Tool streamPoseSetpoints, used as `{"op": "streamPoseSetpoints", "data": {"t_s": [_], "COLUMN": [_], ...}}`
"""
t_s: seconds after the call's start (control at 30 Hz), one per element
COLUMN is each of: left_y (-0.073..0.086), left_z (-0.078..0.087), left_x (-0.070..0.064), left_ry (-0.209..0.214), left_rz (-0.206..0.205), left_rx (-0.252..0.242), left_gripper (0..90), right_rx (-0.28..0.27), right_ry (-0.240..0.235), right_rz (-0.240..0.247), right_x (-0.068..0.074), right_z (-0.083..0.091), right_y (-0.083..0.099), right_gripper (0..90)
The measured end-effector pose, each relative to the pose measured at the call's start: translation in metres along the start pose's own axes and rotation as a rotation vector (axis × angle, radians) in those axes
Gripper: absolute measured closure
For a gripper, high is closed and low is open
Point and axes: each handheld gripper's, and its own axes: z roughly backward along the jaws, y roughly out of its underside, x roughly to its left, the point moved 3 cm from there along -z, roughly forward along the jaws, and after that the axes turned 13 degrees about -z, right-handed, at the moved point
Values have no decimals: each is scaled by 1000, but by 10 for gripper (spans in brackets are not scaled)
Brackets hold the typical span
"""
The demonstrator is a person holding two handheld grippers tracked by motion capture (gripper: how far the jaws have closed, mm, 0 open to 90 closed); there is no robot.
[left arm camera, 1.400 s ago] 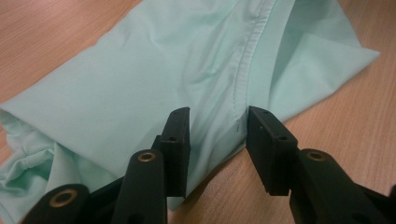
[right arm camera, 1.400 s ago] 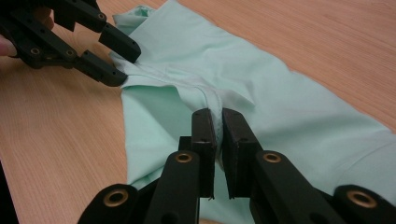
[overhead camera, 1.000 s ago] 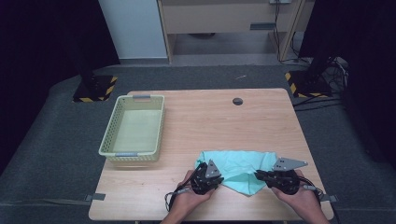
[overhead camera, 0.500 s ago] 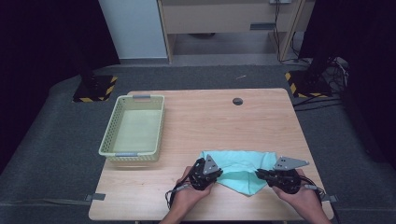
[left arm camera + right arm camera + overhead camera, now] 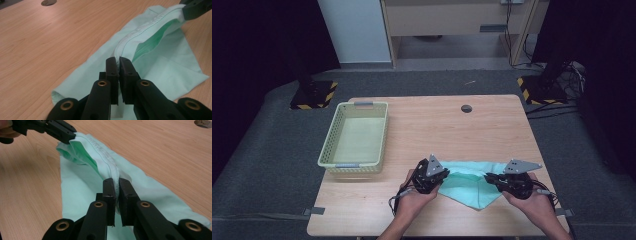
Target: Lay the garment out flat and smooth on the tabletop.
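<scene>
A: How do the tools stand?

B: The left tool [image 5: 117, 61] has its jaws pressed nearly together on the stitched hem of the cloth [image 5: 160, 62]. The right tool [image 5: 117, 182] does the same farther along that hem, jaws narrow with the fold between them.

A: And the cloth?

B: It's mint green and lies at the near edge of the tabletop [image 5: 437, 125], between the hands, hem lifted into a ridge running from one tool to the other.

A: What does the high view add?

B: A pale basket [image 5: 354, 135] well apart to the left and a round hole [image 5: 466, 108] near the far edge. From there the jaws are too small to judge; the gripper views show the grip, and each shows the other tool's tip on the hem.
</scene>
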Motion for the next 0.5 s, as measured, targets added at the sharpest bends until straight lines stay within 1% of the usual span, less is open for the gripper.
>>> {"op": "streamPoseSetpoints", "data": {"t_s": [0.17, 0.37, 0.47, 0.5], "left_y": [-1, 1, 0, -1], "left_z": [6, 10, 11, 12], "left_x": [-1, -8, -11, -11], "left_ry": [4, 18, 23, 25], "left_rz": [-1, -10, -14, -17], "left_rx": [-3, 5, 1, 2], "left_gripper": [866, 866, 866, 866], "right_rx": [1, 41, 46, 46], "right_ry": [-9, -15, -13, -9], "right_rz": [0, 6, 12, 21], "right_x": [3, 4, 6, 7], "right_z": [1, 3, 6, 7], "right_y": [3, 8, 12, 13], "right_gripper": [847, 850, 851, 851]}}
